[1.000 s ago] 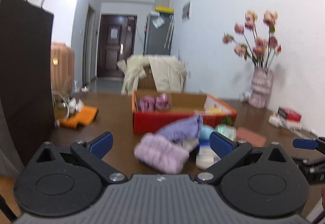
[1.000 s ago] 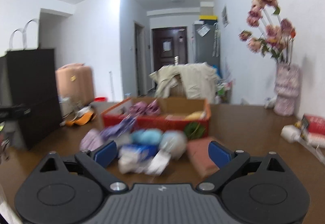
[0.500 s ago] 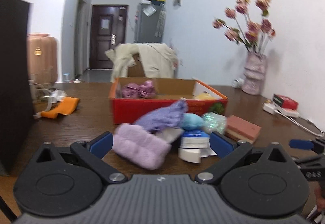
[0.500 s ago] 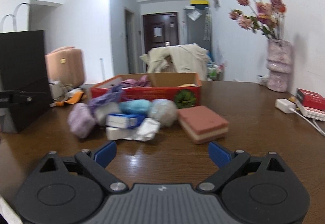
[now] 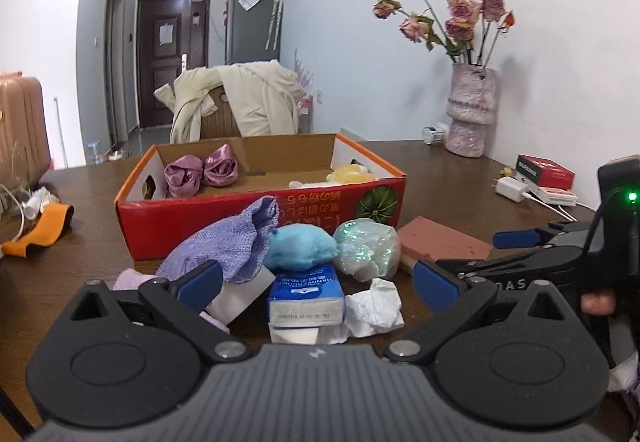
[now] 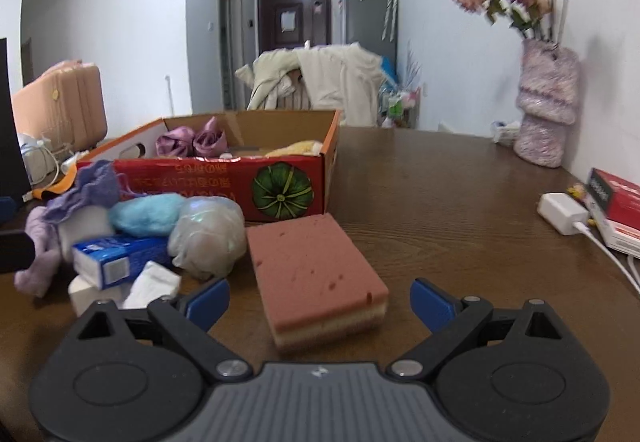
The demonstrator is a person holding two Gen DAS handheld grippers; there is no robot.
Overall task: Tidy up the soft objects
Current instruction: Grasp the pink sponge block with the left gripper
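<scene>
Half the lilac towel [image 5: 130,278] hidden.

Left gripper [image 5: 316,282] is hovering low over the bench [image 5: 432,177], fingers [image 5: 200,282] spread wide, gripping nothing. Tissue pack [image 5: 306,296] is lying between them, with crumpled tissue [image 5: 376,308] touching it. Purple cloth [image 5: 228,242], blue puff [image 5: 302,246] and sponge [image 5: 442,242] are sitting before the red box [image 5: 260,209]. Right gripper [image 5: 516,240] is showing at right.

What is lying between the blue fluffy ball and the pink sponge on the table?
A shiny iridescent plastic-wrapped bundle lies between the blue fluffy ball and the pink sponge. Both wrist views show it, the right one most plainly.
</scene>
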